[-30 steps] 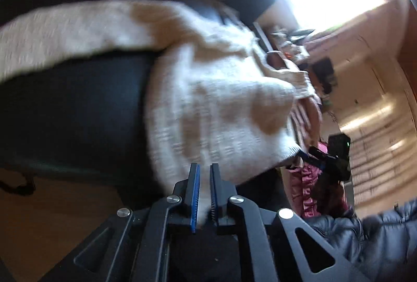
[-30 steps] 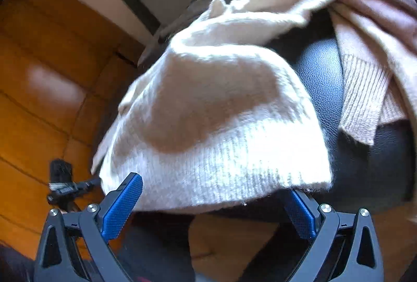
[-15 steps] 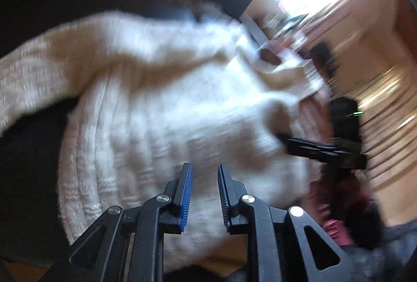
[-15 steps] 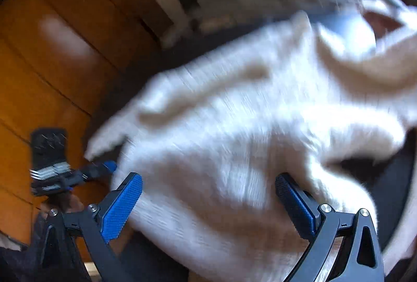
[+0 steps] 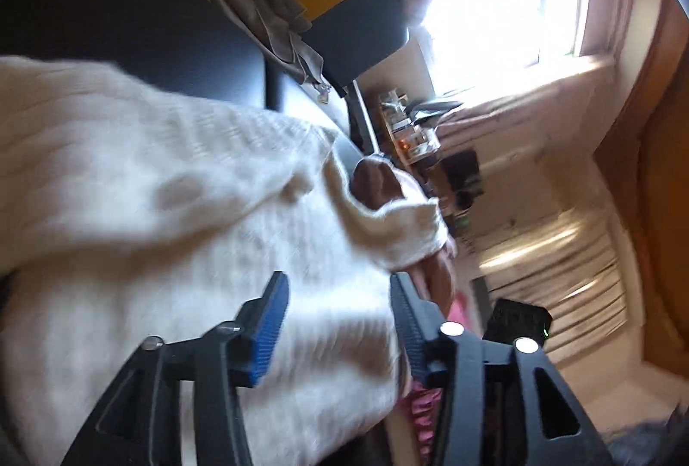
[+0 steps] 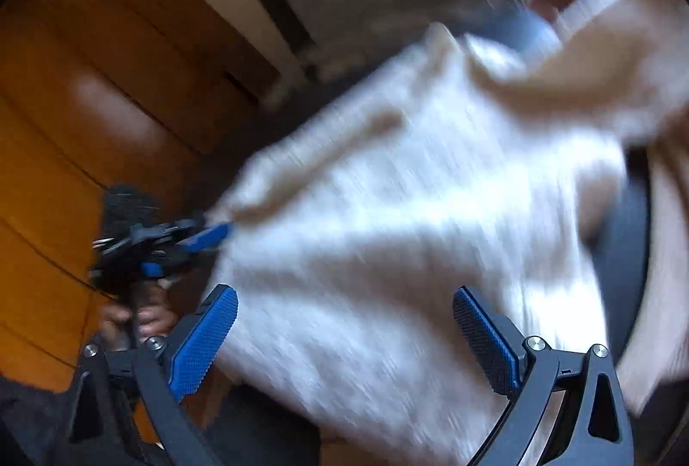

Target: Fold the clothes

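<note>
Left wrist view: the left tool (image 5: 340, 319) has its jaws opening, the blue pads standing apart over the cream knit sweater (image 5: 181, 216), with no cloth pinched between them. The sweater lies heaped on a black padded seat (image 5: 129, 22), one fold thrown over the rest and a ribbed cuff (image 5: 413, 237) hanging at the far edge. By my judgement the step in hand is letting a fold go; to do it well, the pads should part fully before the tool draws back, so the loose knit does not snag on the ridged rubber and drag the fold open. The tool points somewhat downward across the garment, tilted to one side.

Right wrist view: the right tool (image 6: 344, 341) stands wide apart, its pads either side of the sweater's near edge (image 6: 387, 250) and gripping nothing. It hovers above the cloth, angled down at it. The picture is blurred, so the hem's exact lie is hard to read. At the left, the left tool (image 6: 211, 233) shows at the sweater's corner, held by a hand (image 6: 142, 319) just below it; whether it touches the cloth there I cannot tell. Next the fold likely needs smoothing flat, edges squared, before another fold.
</note>
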The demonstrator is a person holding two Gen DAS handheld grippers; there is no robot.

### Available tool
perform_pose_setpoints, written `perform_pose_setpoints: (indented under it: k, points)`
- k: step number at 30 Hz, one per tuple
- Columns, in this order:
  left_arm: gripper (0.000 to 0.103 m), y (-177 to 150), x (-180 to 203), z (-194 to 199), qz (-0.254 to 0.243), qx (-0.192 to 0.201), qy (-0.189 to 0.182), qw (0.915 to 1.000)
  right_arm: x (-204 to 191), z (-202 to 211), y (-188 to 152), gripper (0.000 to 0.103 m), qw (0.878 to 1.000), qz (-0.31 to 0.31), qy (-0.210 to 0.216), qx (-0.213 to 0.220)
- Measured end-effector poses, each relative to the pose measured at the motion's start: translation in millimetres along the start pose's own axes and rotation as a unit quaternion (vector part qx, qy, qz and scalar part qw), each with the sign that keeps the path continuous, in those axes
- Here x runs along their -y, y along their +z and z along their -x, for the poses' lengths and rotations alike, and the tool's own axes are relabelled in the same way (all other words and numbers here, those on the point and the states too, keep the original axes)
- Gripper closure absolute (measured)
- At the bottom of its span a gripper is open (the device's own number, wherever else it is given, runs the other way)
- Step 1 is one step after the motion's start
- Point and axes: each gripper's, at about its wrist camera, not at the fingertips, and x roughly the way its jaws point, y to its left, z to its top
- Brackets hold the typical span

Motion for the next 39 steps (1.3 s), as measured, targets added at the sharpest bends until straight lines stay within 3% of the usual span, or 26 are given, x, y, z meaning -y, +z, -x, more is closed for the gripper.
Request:
perform_pose_setpoints:
  k: [2, 5, 10, 12, 14, 15, 16, 18, 23, 24, 27, 31, 32, 33, 34, 35, 36, 39]
  points:
    - [0.046, 12, -6, -27, 0.021, -0.005, -0.007, 0.9997, -7, -2, 23, 0.001, 1.0, 0.017, 0.001, 0.026]
    - [0.038, 21, -33, -55, 0.11, -0.001, -0.022, 0.9937, 0, -23, 49, 0.001, 0.998, 0.021, -0.034, 0.038]
    - [0.031, 27, -54, -66, 0.195, 0.074, -0.041, 0.9771, 29, -61, 62, 0.001, 0.999, -0.035, -0.021, 0.034]
    - [0.032, 35, -56, -72, 0.207, 0.098, -0.025, 0.973, 39, -75, 64, 0.001, 0.998, -0.04, -0.026, 0.03]
    - [0.038, 42, -56, -72, 0.213, 0.12, 0.002, 0.9696, 50, -89, 61, 0.001, 0.998, -0.058, -0.025, 0.028]
    - [0.052, 45, -55, -72, 0.215, 0.126, 0.018, 0.9683, 54, -93, 58, 0.001, 0.997, -0.062, -0.025, 0.033]
    - [0.072, 49, -54, -71, 0.212, 0.131, 0.032, 0.9679, 57, -95, 54, 0.001, 0.997, -0.062, -0.021, 0.043]
    - [0.091, 60, -52, -71, 0.19, 0.147, 0.058, 0.9689, 60, -97, 48, 0.001, 0.996, -0.061, -0.016, 0.056]
    - [0.095, 95, -27, -61, 0.084, 0.18, 0.105, 0.9744, 56, -93, 50, 0.001, 0.998, -0.052, -0.015, 0.034]
    - [0.095, 97, -22, -56, 0.067, 0.171, 0.095, 0.9784, 53, -94, 53, 0.001, 0.998, -0.047, -0.018, 0.029]
    - [0.08, 103, -6, -43, 0.014, 0.145, 0.075, 0.9865, 47, -93, 59, 0.001, 0.999, -0.031, -0.023, 0.024]
    - [0.077, 112, 16, -35, -0.08, 0.153, 0.205, 0.9635, 52, -99, 54, 0.0, 0.999, -0.034, -0.023, 0.024]
    - [0.074, 108, 27, -34, -0.123, 0.141, 0.202, 0.9614, 52, -99, 54, 0.0, 0.999, -0.032, -0.022, 0.03]
    - [0.066, 103, 40, -36, -0.182, 0.125, 0.216, 0.9511, 52, -100, 53, 0.0, 0.999, -0.029, -0.021, 0.033]
    - [0.054, 94, 51, -43, -0.244, 0.103, 0.236, 0.9351, 52, -99, 52, 0.0, 0.999, -0.029, -0.02, 0.035]
    - [0.049, 86, 60, -50, -0.301, 0.078, 0.253, 0.9162, 53, -98, 50, 0.0, 0.999, -0.031, -0.016, 0.039]
    - [0.04, 76, 62, -58, -0.338, 0.038, 0.26, 0.9039, 53, -97, 49, 0.0, 0.999, -0.033, -0.013, 0.042]
    - [0.035, 49, 63, -79, -0.427, -0.066, 0.288, 0.8545, 54, -95, 47, 0.0, 0.998, -0.035, -0.007, 0.047]
